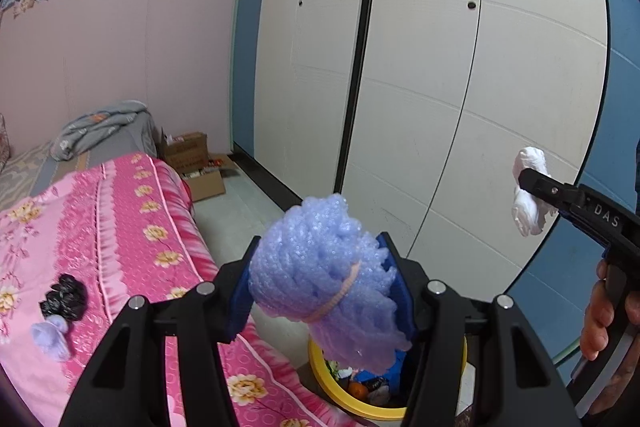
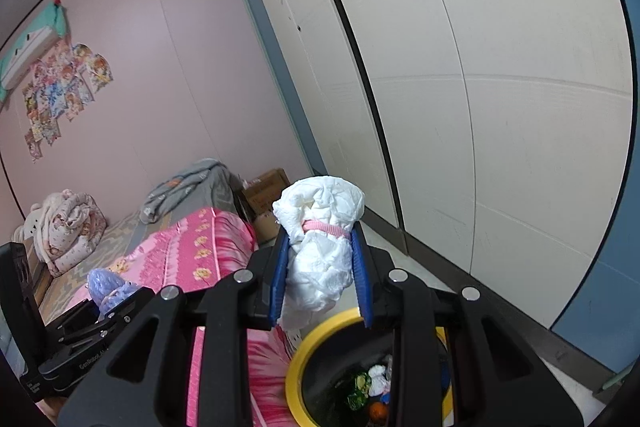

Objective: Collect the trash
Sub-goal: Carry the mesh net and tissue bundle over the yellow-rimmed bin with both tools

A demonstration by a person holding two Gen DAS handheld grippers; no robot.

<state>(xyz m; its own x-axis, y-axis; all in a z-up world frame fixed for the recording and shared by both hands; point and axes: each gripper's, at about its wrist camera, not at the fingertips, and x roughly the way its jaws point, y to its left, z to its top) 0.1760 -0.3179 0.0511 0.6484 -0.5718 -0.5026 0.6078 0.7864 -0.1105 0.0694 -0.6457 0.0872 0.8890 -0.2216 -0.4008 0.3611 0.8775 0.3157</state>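
My left gripper (image 1: pixel 320 263) is shut on a lavender foam-wrap bundle (image 1: pixel 320 275) tied with a pink band, held above the yellow-rimmed trash bin (image 1: pixel 320 367). My right gripper (image 2: pixel 322 259) is shut on a white crumpled paper bundle (image 2: pixel 320 227) bound with a pink band, also over the bin (image 2: pixel 296 367), which holds several scraps. In the left wrist view the right gripper (image 1: pixel 528 179) shows at the right with the white bundle (image 1: pixel 528 203). On the pink floral bed (image 1: pixel 132 227) lie a black crumpled bag (image 1: pixel 64 297) and a small lavender wad (image 1: pixel 52 337).
White wardrobe doors (image 1: pixel 420 67) stand close ahead and to the right. Cardboard boxes (image 1: pixel 196 163) sit on the floor past the bed's end. A grey blanket (image 1: pixel 104 127) and rolled bedding (image 2: pixel 64 227) lie further along the bed. A person's hand (image 1: pixel 608 311) grips the right handle.
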